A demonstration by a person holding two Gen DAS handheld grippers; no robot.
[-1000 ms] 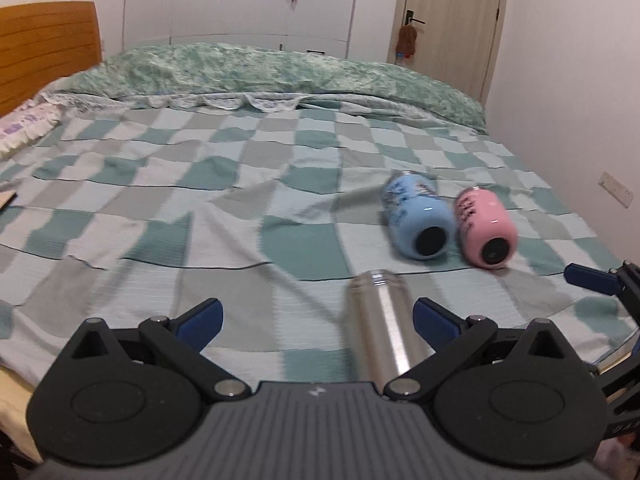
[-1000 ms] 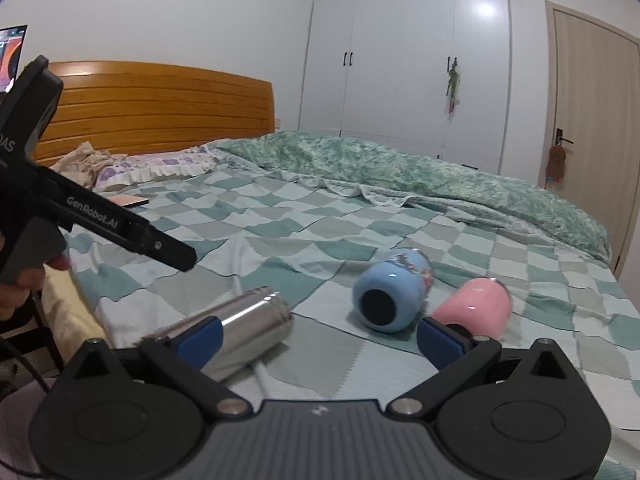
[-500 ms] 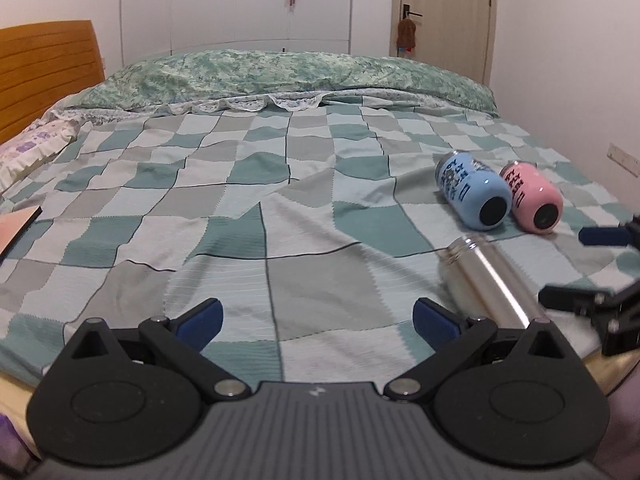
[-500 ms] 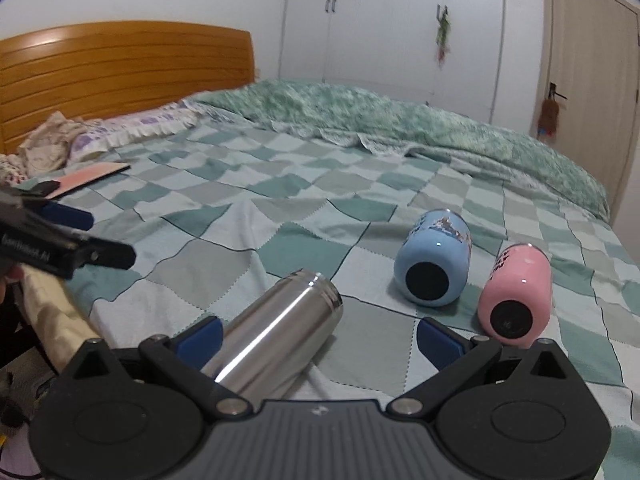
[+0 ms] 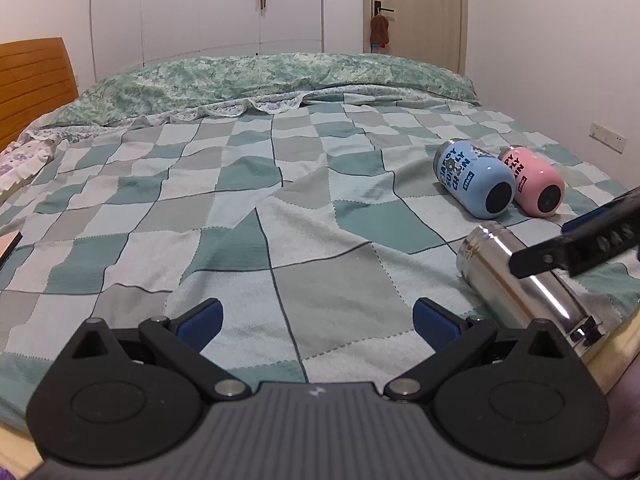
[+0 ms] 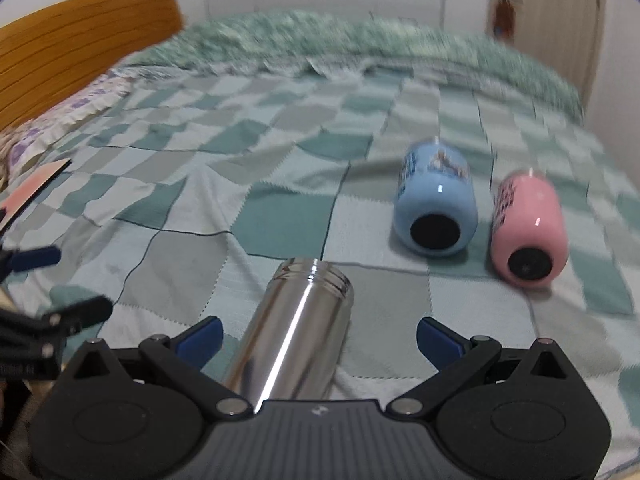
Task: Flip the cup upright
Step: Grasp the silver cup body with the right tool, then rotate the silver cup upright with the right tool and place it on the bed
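Right tongs (image 6: 318,330) are spread wide, nothing gripped. The steel cup (image 6: 298,328) lies on its side on the checked bedspread (image 6: 280,220), running lengthwise between the 2 blue pads, threaded mouth pointing away from the tongs. Pads are apart from the cup wall on both sides. Left tongs (image 5: 318,316) are also spread and empty, over bare bedspread; from them the steel cup is off to the right and slightly ahead.

Risks, my read:
- Polished round wall plus a soft bed: if 1 pad touches first, the cup likely rolls sideways out of the gap.
- Gripped too near the base, it could swing or slip during the flip.
- The cup base sits near the bed edge on the tongs' side; a nudge backward could drop it off.
- Soft bedding may let it topple once stood up.
- Blue cup (image 6: 436,208) and pink cup (image 6: 528,228) lie ahead and right of the right tongs, also on their sides, near enough to get knocked.

Hard to see:
- The right view is motion-blurred, so cup print is unreadable there.
- The tongs body hides the steel cup's base in the right view.
- In the left view, a right tongs finger crosses in front of the cup.
- Can't tell if the cup has a lid or contents.
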